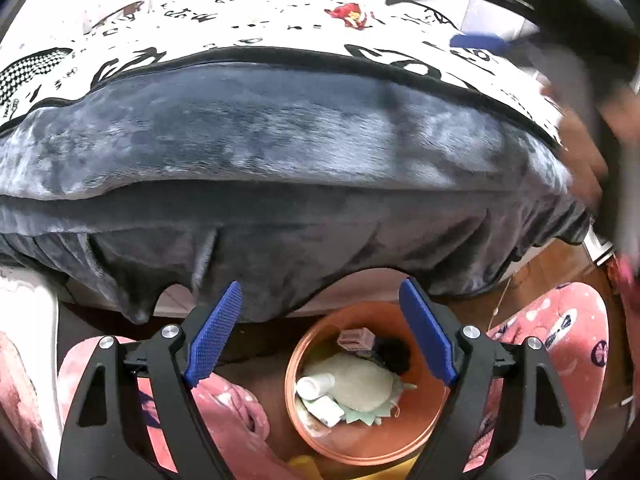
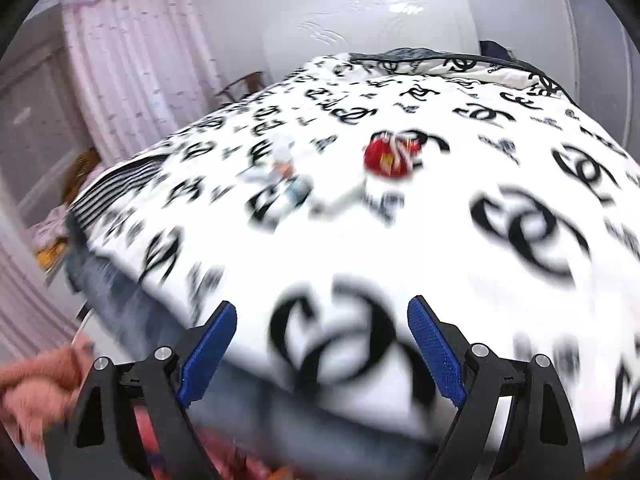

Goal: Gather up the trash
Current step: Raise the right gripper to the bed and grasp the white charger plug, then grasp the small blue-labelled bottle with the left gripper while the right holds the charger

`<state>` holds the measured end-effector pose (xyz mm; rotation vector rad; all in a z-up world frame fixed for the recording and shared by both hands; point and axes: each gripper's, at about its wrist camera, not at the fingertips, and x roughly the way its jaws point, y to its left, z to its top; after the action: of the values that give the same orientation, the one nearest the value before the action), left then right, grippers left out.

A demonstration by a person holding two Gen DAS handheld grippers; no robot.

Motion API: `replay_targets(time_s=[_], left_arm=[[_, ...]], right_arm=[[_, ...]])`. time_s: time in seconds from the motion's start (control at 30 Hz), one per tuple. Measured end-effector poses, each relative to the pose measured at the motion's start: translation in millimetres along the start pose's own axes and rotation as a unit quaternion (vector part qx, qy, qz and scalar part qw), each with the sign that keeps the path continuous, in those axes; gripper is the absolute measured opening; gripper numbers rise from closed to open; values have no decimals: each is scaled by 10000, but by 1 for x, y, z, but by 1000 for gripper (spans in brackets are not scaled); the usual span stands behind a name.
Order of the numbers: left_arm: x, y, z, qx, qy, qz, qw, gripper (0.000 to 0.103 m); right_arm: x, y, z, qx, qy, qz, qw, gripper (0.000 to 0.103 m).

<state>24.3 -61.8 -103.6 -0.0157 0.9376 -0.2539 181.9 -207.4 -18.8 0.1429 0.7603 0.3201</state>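
An orange trash bin (image 1: 304, 424) stands on the floor by the bed and holds a white bottle (image 1: 315, 385), paper and other scraps. My left gripper (image 1: 322, 334) is open and empty just above the bin. A red crumpled wrapper (image 2: 390, 156) lies on the white patterned bedspread (image 2: 440, 240); it also shows in the left wrist view (image 1: 349, 15). Blurred pale trash (image 2: 286, 178) lies left of the wrapper. My right gripper (image 2: 322, 350) is open and empty over the near edge of the bed, well short of the wrapper. It shows blurred at the top right of the left wrist view (image 1: 476, 42).
A grey plush blanket (image 1: 260, 160) hangs over the bed's side above the bin. My pink pyjama legs (image 1: 560, 332) flank the bin. A pink curtain (image 2: 132, 60) and a white headboard (image 2: 372, 32) stand beyond the bed.
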Motion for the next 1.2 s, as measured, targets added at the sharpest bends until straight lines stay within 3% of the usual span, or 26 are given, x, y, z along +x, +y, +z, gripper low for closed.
replay_targets(time_s=[0.13,0.27,0.4,0.53,0.6,0.73,0.93,1.1,1.2], left_arm=[[4,14,0,-147,27,-15,9999,79],[8,24,-1,-194,38,100,9998,79],[14,32,0,-265,92,111,9995,79],[20,39,2,-373,147,76,9992,79],[21,41,3,-415,162,60,9990,79],[11,44,8,-370,12,118,9992,79],[-18,55,43,-324,-574,197,9976,79],[-26,70,107,-372,-1107,214,9929,79],[-12,70,161,-175,-1167,103,9930,79]], right_arm=[[52,-1,48,342,111,-203,9991,85],[107,-3,76,672,481,-560,9950,68],[139,-8,85,1130,742,-703,9883,62],[158,4,91,1007,860,-1090,9852,62],[162,7,89,922,859,-1302,9834,55],[148,5,82,890,634,-1164,9872,49],[100,-8,80,956,82,-720,9928,44],[57,-20,79,973,-327,-323,9942,41],[26,-26,76,955,-594,-118,9936,41]])
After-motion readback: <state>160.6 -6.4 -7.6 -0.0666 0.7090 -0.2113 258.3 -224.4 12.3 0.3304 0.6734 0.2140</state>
